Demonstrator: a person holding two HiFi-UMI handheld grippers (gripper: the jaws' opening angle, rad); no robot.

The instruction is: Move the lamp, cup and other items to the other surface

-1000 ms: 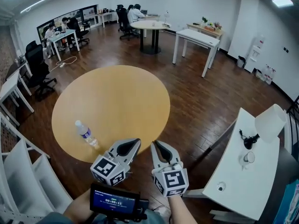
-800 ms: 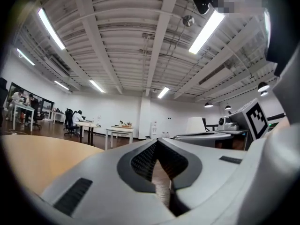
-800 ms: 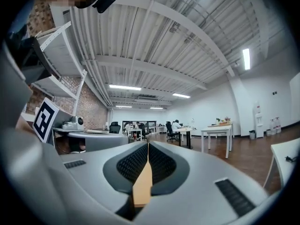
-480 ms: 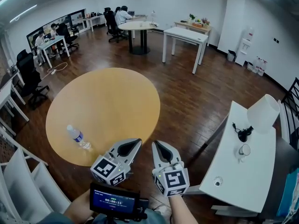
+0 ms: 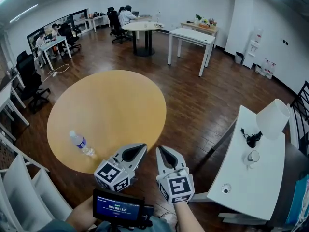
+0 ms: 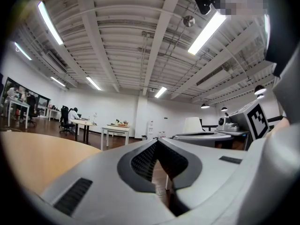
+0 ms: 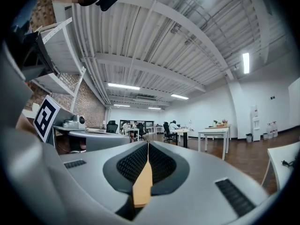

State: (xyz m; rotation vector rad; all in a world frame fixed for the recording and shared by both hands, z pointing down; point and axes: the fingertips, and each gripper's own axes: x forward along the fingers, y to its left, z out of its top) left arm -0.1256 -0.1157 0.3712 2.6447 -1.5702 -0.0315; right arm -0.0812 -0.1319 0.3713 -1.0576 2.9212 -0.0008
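Head view: I hold my left tool (image 5: 141,147) and right tool (image 5: 160,149) side by side near the round bench's (image 5: 111,105) edge, where a bottle (image 5: 81,144) lies. The lamp (image 5: 273,119) and cup (image 5: 252,156) are on the white bench (image 5: 241,187), right.
Left gripper view: jaws together.
Right gripper view: jaws together.

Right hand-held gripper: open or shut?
Shut. In the right gripper view, the right hand-held gripper has its jaws meeting along one line, with nothing held between them.
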